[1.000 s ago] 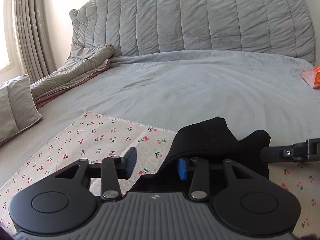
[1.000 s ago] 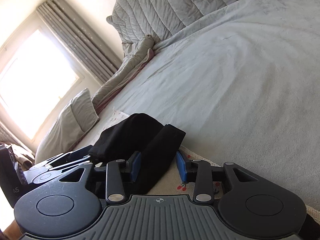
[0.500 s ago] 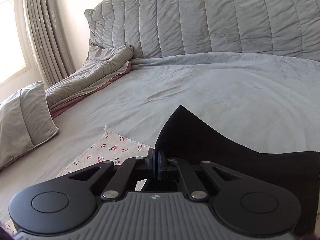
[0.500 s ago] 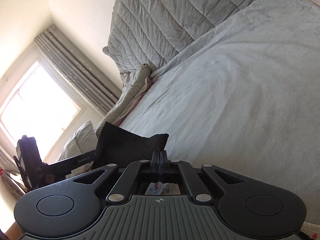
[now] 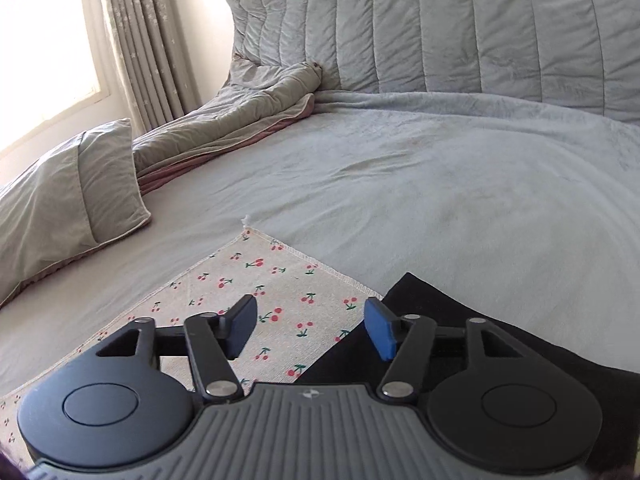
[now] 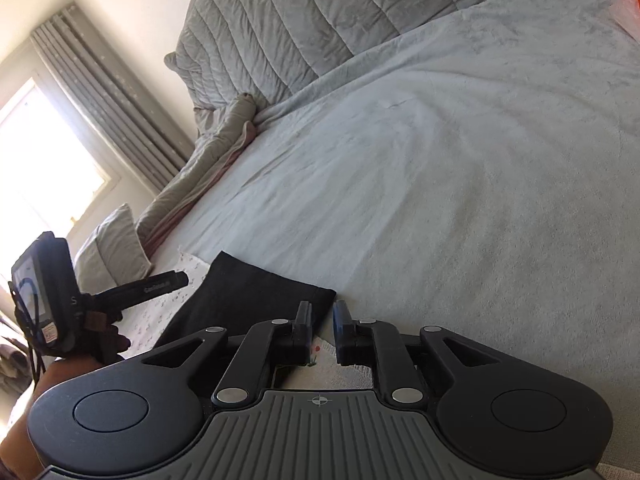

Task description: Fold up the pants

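Note:
The black pants [image 5: 460,328] lie folded flat on a cherry-print cloth [image 5: 248,280] spread over the grey bed. In the left wrist view my left gripper [image 5: 308,322] hangs over the cloth at the pants' left edge, its jaws opening wide with nothing between them. In the right wrist view the pants [image 6: 248,296] lie just ahead and to the left. My right gripper [image 6: 322,322] is beside their right corner, jaws opening with a narrow gap that holds no fabric. The left gripper [image 6: 160,286] and the hand holding it show at the left edge there.
The grey bedspread [image 5: 400,180] stretches ahead to a quilted headboard cover [image 5: 440,28]. A rolled quilt [image 5: 224,136] and a pillow [image 5: 68,192] lie at the left by the curtained window [image 5: 40,40]. An orange packet [image 6: 630,4] sits far right.
Both grippers, shut on the lifted black fabric half a second ago, have let go and opened. The pants now lie flat on the cloth. The left gripper has shifted left.

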